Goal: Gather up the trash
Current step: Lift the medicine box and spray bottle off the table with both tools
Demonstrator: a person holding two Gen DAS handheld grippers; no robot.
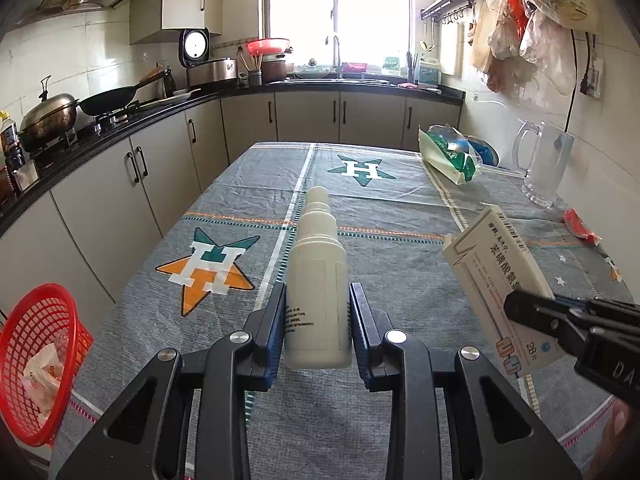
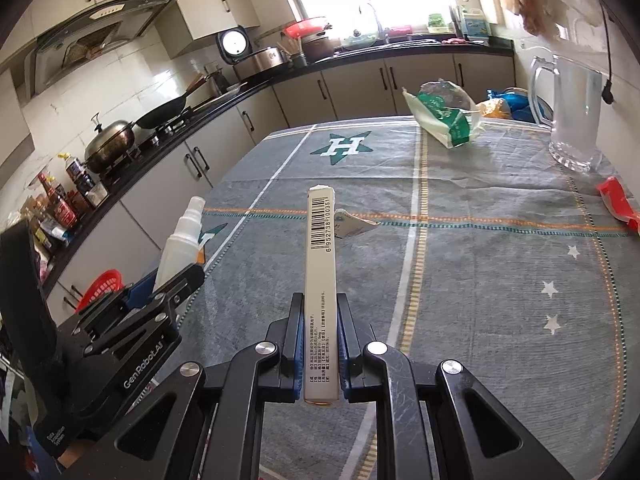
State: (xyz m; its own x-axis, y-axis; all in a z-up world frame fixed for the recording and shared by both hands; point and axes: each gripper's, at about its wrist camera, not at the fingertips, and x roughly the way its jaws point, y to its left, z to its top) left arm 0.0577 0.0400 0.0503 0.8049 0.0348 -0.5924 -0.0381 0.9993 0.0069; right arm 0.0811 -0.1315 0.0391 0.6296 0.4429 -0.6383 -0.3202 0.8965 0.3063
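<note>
White spray bottle (image 1: pixel 316 280) pinched in the left tool (image 1: pixel 318 320), box (image 2: pixel 320 280) pinched in the right tool (image 2: pixel 319 336), both above the worktop (image 1: pixel 400 220). Carrying step; next, the red basket (image 1: pixel 38 360) at eight o'clock.

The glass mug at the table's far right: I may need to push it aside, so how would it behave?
The glass mug looks thick-walled, so probably heavy and stiff. It is tall over its base, so a high push might tip it; push low. Its smooth glass may slide on the tablecloth, or the cloth may bunch.
</note>
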